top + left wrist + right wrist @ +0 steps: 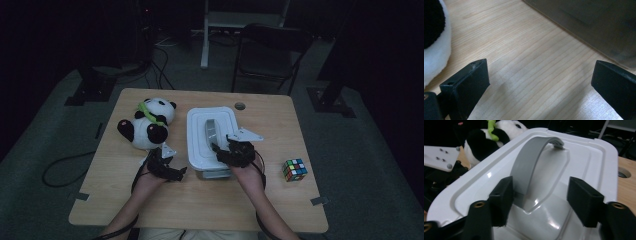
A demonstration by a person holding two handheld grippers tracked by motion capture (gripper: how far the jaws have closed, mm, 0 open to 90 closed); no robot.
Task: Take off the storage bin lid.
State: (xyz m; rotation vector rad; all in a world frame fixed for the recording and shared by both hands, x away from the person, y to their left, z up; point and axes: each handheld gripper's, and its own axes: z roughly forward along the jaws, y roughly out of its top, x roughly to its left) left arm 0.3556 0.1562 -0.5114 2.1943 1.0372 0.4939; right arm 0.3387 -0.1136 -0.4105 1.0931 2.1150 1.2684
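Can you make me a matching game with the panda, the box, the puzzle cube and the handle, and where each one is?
Things:
1. toy panda
2. white box
3. puzzle cube
4. grey handle

Places:
A. middle of the table
B. on the box's lid
C. left of the box
D. right of the box, near the table's edge

Pairs: 1-C, 2-A, 3-D, 4-B
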